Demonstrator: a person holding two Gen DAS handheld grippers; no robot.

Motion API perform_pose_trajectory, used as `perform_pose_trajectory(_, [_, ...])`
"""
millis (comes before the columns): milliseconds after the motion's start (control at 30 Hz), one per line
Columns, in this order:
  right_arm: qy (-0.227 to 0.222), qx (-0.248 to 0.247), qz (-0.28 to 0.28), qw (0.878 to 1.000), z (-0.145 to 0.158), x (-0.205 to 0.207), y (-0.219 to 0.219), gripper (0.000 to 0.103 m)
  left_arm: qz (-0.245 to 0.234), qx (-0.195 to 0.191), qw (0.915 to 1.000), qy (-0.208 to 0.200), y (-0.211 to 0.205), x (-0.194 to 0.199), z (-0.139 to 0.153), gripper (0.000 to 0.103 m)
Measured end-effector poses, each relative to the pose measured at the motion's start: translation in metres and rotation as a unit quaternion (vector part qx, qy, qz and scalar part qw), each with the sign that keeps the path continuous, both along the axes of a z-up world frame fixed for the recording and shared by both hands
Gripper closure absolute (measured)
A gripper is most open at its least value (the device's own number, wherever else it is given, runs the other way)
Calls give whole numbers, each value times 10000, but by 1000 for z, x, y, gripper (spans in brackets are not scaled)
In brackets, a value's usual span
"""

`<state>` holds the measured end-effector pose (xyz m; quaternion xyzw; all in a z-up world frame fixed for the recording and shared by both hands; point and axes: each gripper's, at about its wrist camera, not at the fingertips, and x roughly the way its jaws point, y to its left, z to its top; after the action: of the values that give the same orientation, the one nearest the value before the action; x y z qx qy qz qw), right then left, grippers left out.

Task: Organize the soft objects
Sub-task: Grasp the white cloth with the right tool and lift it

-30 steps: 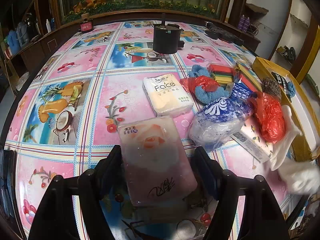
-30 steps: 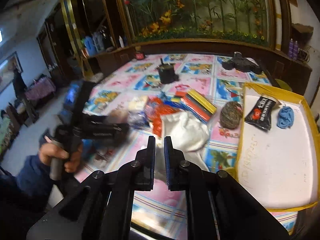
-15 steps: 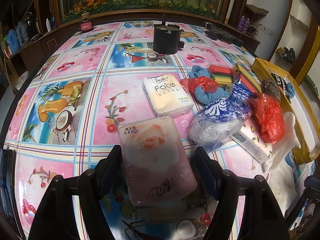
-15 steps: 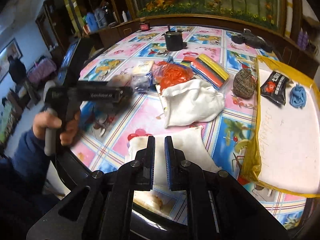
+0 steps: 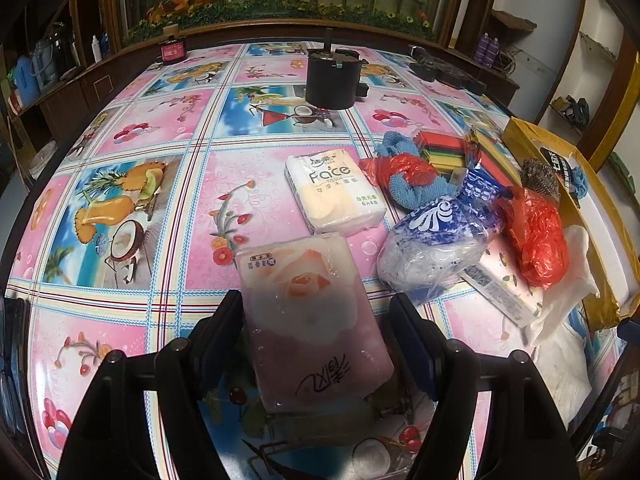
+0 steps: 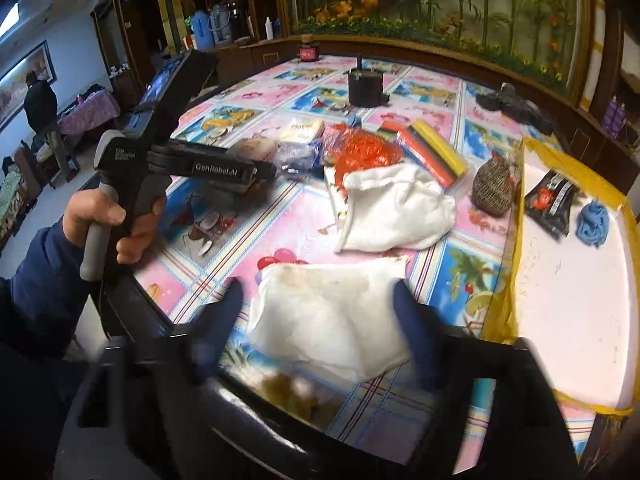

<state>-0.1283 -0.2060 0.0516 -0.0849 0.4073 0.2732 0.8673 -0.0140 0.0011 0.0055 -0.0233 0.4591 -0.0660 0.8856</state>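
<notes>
Bright fruit and flower pictures cover the table [image 5: 168, 216]. At the bottom middle of the left view, the left gripper [image 5: 316, 332] pinches a pink tissue pack [image 5: 312, 320] by its two long sides. It looks light and squashy, with slippery plastic wrap. In the right view, the right gripper [image 6: 316, 312] has just been opening, and its jaws are spread around a white cloth [image 6: 332, 316], low in the frame. The cloth looks floppy, so grab a bunched fold. Blurry fingers hide whether they touch it.
</notes>
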Motion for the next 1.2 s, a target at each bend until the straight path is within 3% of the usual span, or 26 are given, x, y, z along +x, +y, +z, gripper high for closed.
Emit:
perform_pose_trajectory(100, [-288,-160,-15,9995,5,-4,4,20,-1,2,10000,1,0,0,0,29])
perform_pose_trajectory(400, [220,-453,242,9984,-13,2,18,20,-11,43,10000,9,-1,0,0,28])
perform_pose_trajectory(533, [569,-482,-82,9972,-29,19,12,20,-86,130,9999,44,-5,1,-1,22])
perform_pose_trajectory(600, [840,-345,-153,9958,-37,24,10,25,-88,146,9998,45,-5,1,-2,23])
perform_pose_trajectory(733, [715,-357,-48,9968,-38,17,14,85,-23,81,10000,13,-1,1,0,29])
perform_pose_trajectory(800, [719,-207,-45,9972,-35,15,14,88,81,174,9998,-21,3,0,1,45])
perform_pose_trajectory(1200, [197,478,-116,9986,-10,0,10,88,75,-296,9994,136,26,-9,4,47])
